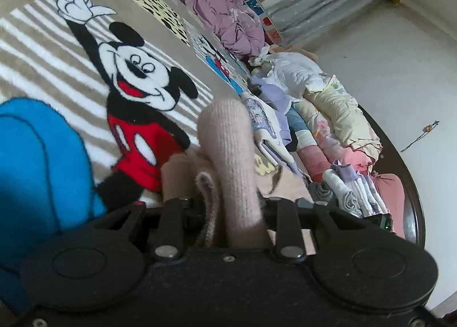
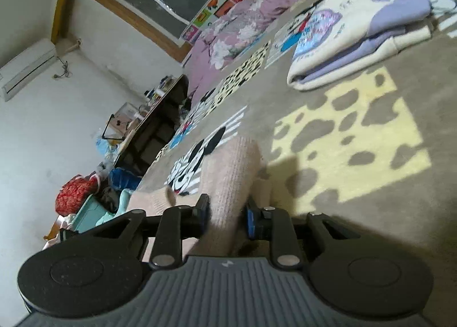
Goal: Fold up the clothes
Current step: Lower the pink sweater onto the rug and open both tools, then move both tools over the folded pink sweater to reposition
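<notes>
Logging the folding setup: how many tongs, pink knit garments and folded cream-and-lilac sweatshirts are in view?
Tongs: 2 (left tongs, right tongs)
Pink knit garment: 1
Folded cream-and-lilac sweatshirt: 1
Total: 4

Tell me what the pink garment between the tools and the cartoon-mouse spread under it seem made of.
Pink garment: knitted, probably wool or acrylic; fine vertical ribs, soft fuzzy matte surface. Cartoon-mouse spread: plush, fleece-like pile; fuzzy colour edges, brushed nap, no sheen. Exact fibres cannot be told.

Cartoon-mouse blanket [image 1: 57, 50] under folded sweatshirt [image 2: 357, 41], clothes heap [image 1: 322, 115].
</notes>
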A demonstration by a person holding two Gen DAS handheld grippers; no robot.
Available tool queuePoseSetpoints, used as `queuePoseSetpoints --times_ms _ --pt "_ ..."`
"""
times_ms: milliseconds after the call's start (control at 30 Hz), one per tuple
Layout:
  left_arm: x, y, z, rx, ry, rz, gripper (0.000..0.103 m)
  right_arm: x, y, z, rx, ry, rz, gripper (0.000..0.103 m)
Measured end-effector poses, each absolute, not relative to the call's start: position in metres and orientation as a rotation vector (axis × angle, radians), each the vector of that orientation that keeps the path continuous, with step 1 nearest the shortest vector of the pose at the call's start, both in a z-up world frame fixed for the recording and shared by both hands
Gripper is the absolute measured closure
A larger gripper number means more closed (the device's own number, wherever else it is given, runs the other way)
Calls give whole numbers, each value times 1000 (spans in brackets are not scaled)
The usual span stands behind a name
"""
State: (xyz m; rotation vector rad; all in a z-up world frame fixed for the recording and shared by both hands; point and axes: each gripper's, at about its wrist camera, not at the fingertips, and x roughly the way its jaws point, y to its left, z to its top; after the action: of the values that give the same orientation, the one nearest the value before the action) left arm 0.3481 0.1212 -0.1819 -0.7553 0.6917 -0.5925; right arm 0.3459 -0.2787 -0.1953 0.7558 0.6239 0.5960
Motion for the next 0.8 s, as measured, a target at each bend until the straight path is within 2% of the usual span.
queuePoseSetpoints --times_ms 33,67,167,367,433,467,600,700,800 --pt "347 124 -181 -767 685 -586 61 345 -280 -194 754 613 581 62" --pt "345 130 -178 -782 670 -577 59 343 -282 -192 756 597 566 54" --pt "332 147 -162 -756 592 -493 58 330 -290 -173 682 516 503 54" --pt "298 123 -102 -421 390 -528 59 295 -249 -120 171 347 560 52" --pt "301 108 -104 -374 388 -548 68 296 -228 -120 67 330 574 52" --pt "307 104 -110 -372 406 -549 68 301 -221 -124 48 332 580 52" --pt "327 88 -146 -289 552 -499 68 330 -216 -156 106 476 592 53" --pt "331 89 -156 -311 588 -484 69 348 -228 -178 227 591 602 53" --pt "334 95 -160 -362 596 -488 70 355 -235 -182 299 616 609 53"
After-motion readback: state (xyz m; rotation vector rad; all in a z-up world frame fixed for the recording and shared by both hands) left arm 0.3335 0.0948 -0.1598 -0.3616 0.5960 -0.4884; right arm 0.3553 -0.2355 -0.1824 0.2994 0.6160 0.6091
